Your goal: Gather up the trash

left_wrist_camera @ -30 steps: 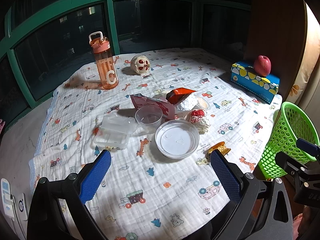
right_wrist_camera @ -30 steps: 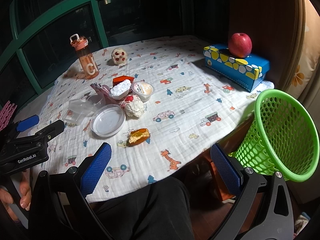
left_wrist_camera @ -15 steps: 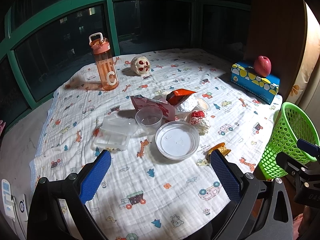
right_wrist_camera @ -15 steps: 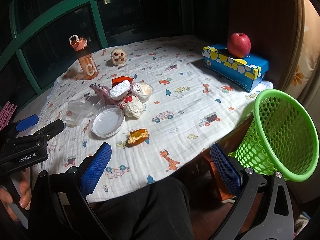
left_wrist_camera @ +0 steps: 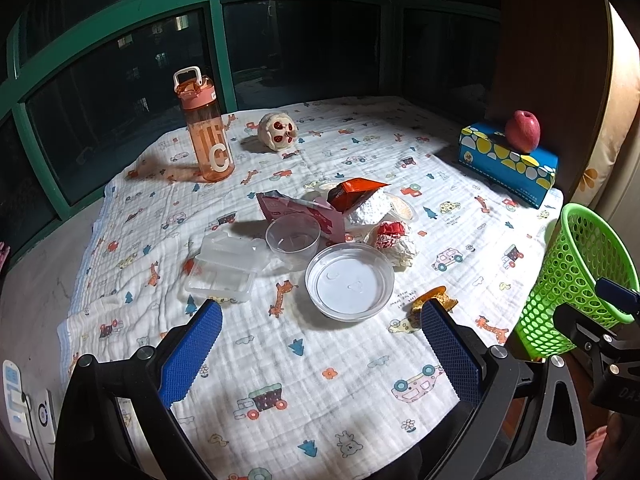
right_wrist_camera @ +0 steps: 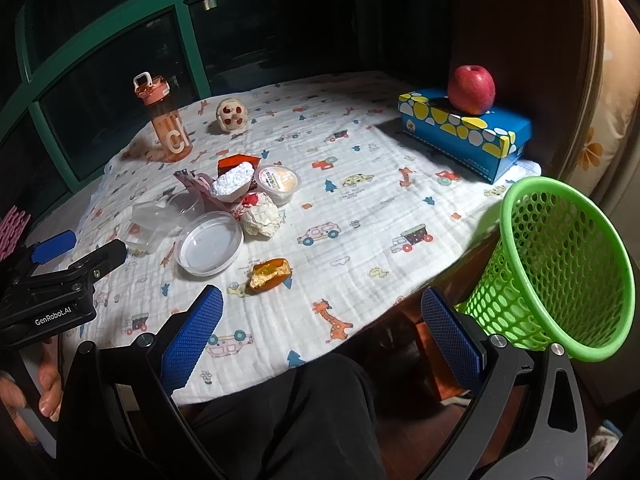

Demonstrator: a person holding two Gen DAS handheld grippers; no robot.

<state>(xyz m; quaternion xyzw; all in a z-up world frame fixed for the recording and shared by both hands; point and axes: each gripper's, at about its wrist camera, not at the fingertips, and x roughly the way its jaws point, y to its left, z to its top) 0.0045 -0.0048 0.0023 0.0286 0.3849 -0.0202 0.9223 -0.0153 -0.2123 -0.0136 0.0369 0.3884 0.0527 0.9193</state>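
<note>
Trash (left_wrist_camera: 360, 216) sits heaped mid-surface beside a bare bowl (left_wrist_camera: 349, 282); the basket (right_wrist_camera: 560, 268) looks unfilled. Both tongs, left (left_wrist_camera: 320, 344) and right (right_wrist_camera: 320, 340), gape wide, holding nothing.

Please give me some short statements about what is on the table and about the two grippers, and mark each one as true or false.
1. The apple sits on top of the blue box. True.
2. The green basket stands in the middle of the table. False: it is off the table's edge, on the right.
3. The left gripper holds the round plastic lid. False: its jaws are wide open and hold nothing.
4. The orange bottle stands upright. True.
5. The right gripper is shut. False: its jaws are open and hold nothing.
</note>
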